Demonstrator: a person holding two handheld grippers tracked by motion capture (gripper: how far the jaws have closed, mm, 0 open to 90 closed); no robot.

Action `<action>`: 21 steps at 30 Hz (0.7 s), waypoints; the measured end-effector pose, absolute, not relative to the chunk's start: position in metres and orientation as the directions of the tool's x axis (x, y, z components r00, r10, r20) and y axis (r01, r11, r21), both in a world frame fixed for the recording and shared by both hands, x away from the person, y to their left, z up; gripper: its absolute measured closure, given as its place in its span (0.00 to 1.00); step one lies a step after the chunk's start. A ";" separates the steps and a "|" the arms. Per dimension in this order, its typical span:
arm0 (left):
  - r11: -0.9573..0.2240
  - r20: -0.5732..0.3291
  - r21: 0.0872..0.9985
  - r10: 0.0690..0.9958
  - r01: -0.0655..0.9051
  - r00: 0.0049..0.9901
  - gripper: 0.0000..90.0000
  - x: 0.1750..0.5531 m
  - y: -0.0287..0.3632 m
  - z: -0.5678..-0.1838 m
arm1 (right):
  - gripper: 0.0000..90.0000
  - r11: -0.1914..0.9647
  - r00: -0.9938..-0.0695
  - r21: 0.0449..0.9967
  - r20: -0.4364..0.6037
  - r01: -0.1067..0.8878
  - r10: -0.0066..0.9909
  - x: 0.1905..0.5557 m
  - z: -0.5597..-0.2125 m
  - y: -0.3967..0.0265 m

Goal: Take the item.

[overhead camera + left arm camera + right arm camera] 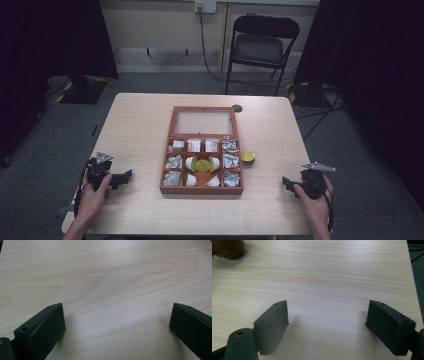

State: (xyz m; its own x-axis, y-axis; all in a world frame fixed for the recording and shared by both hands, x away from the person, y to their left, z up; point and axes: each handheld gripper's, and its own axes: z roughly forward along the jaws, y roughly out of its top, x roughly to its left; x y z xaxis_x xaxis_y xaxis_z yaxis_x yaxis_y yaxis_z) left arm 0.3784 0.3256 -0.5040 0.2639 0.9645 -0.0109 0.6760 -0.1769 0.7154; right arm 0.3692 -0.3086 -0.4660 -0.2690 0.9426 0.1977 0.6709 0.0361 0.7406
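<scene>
Small round yellow-lidded cup [248,157] sits on the pale wooden table [135,130] just right of centre frame, touching or just beside the right wall of the reddish-brown wooden compartment box [201,190]. My right gripper [287,184] is lower right, jaws spread wide on nothing, bare tabletop between them; the cup lies up and left of it, and this hand is nearer. My left gripper [126,176], lower left, also gapes empty; the box stands between it and the cup. Path from the right looks unobstructed.
</scene>
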 end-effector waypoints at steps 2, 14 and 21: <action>-0.177 -0.011 0.715 0.964 0.676 0.264 0.00 0.378 0.326 -0.504 | 0.18 0.037 -0.259 0.732 0.192 0.681 0.947 0.366 -0.470 -0.314; -0.177 -0.014 0.714 0.964 0.677 0.266 0.00 0.379 0.326 -0.504 | 0.11 0.103 -0.210 0.690 0.073 0.717 0.975 0.363 -0.489 -0.324; -0.177 -0.013 0.714 0.964 0.677 0.266 0.00 0.379 0.326 -0.504 | 0.11 0.156 -0.212 0.698 -0.007 0.699 0.977 0.365 -0.494 -0.316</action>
State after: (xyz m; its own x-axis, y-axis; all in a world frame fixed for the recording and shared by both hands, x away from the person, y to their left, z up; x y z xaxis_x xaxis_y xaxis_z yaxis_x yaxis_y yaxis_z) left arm 0.3787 0.3256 -0.5038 0.2662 0.9638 -0.0129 0.6772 -0.1775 0.7141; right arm 0.3651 -0.3163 -0.4944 -0.2117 0.9773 -0.0066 0.6990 0.1562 0.6978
